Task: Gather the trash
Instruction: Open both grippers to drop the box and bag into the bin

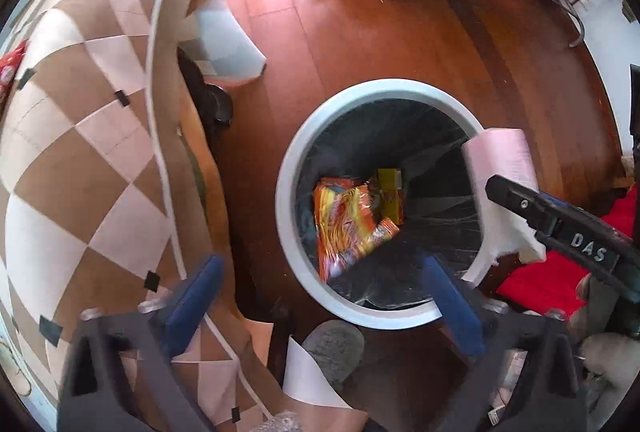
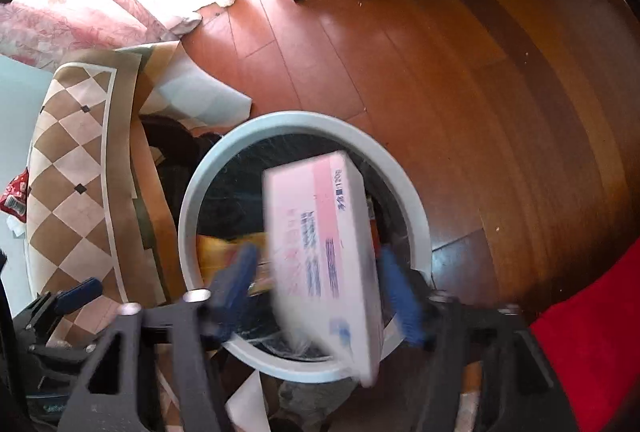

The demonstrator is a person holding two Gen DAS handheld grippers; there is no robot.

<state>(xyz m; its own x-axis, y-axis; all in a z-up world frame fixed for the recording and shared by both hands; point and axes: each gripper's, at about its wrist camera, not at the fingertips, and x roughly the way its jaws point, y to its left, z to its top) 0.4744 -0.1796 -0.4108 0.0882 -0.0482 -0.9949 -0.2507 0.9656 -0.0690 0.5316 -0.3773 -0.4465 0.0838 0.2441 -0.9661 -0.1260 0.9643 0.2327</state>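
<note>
The right gripper [image 2: 316,272] hangs over the round bin [image 2: 416,216], fingers spread, the blurred pink box [image 2: 320,232] between them with gaps on both sides. The left gripper [image 1: 320,292], at the bin's 6 o'clock rim, has its fingers spread, empty. Orange wrappers [image 1: 348,220] lie in the bin's black liner on the wooden floor [image 1: 400,32].

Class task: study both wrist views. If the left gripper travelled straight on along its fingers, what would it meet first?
Most likely the orange snack wrapper lying inside the bin. The left gripper is open, empty and aimed into the bin's mouth. Depth is unclear, so the near rim could come first.
</note>
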